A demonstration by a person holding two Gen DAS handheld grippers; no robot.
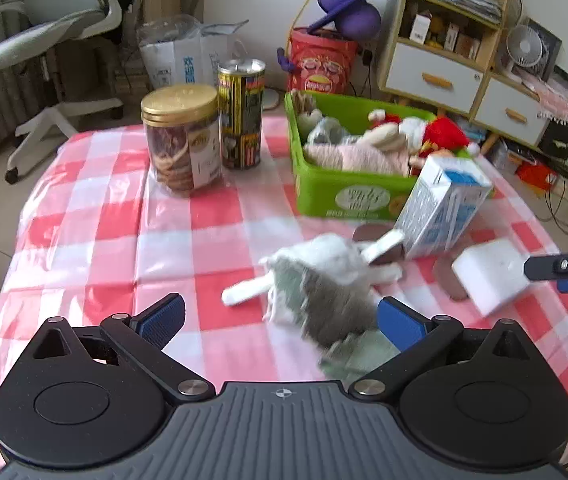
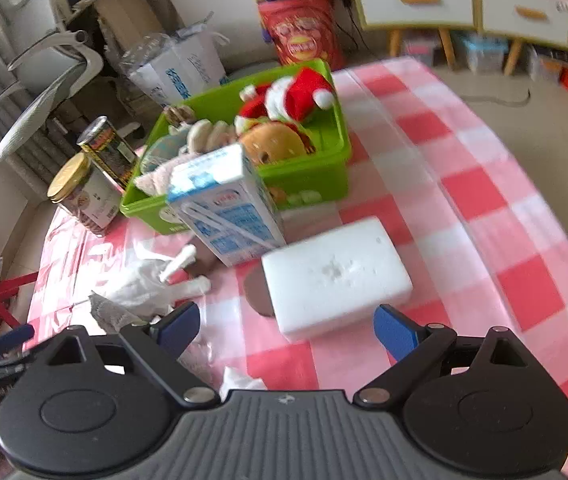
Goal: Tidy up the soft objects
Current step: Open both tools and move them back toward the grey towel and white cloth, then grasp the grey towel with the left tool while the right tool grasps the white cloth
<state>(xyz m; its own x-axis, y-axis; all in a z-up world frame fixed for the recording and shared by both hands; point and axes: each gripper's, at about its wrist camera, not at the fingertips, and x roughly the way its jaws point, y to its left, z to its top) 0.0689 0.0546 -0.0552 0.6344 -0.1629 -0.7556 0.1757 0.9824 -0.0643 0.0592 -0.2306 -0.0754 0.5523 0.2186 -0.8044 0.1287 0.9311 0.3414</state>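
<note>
A grey and white plush toy lies on the checked tablecloth just ahead of my open left gripper, nearer its right finger; it is blurred. It also shows in the right wrist view. A green bin holds several soft toys, among them a Santa plush. My right gripper is open, with a white foam block lying just ahead between its fingers. The block also shows in the left wrist view.
A blue and white milk carton stands tilted in front of the bin. A gold-lidded jar and a tall can stand at the table's far left. A shelf unit and an office chair stand beyond the table.
</note>
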